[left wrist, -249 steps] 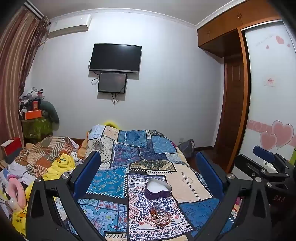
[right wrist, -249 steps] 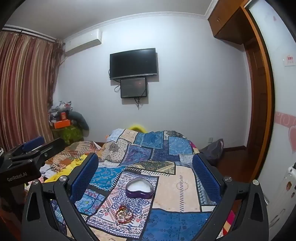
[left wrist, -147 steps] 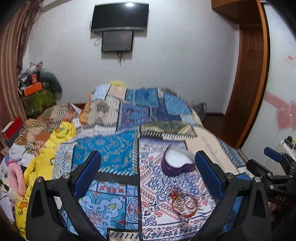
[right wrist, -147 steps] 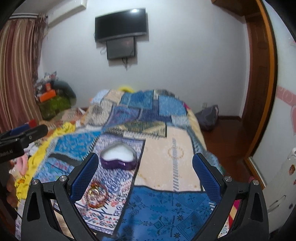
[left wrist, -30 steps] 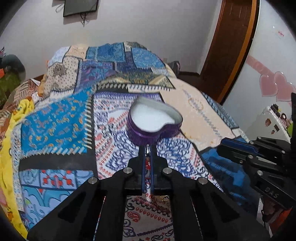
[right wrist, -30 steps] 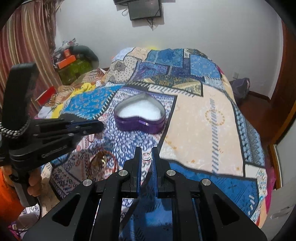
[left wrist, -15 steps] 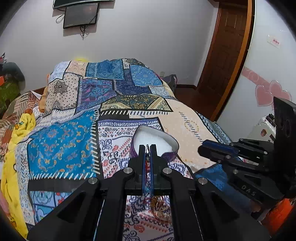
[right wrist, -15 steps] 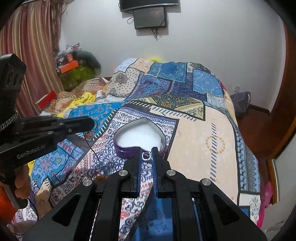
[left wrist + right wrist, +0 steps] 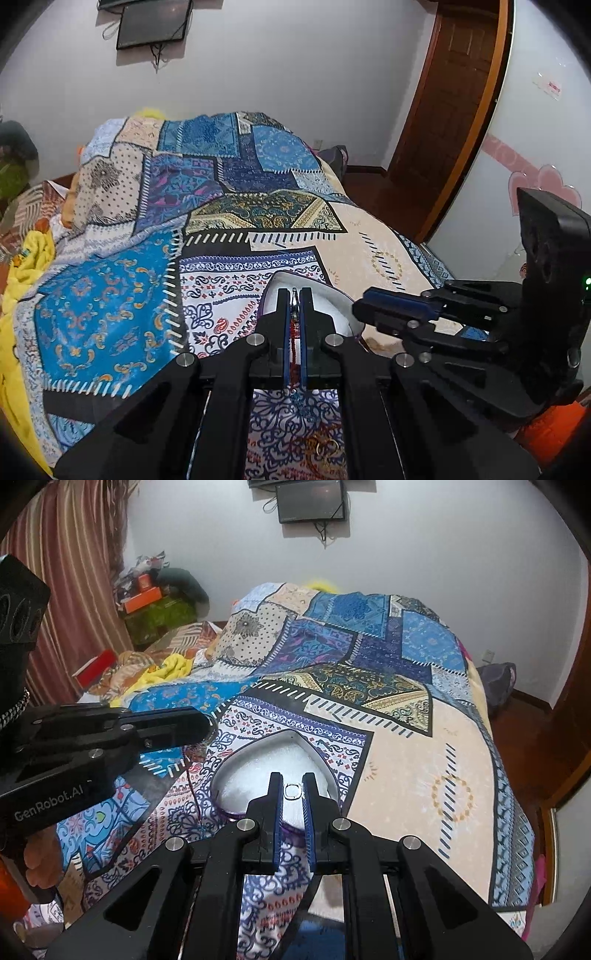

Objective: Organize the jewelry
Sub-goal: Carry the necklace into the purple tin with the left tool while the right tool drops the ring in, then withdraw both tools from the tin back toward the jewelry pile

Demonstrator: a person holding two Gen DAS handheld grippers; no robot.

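Right wrist view shows the right tongs pinching a small ring over the heart-shaped box on the bed, likely for dropping in, while the left tongs pinch a red-beaded bracelet nearby.
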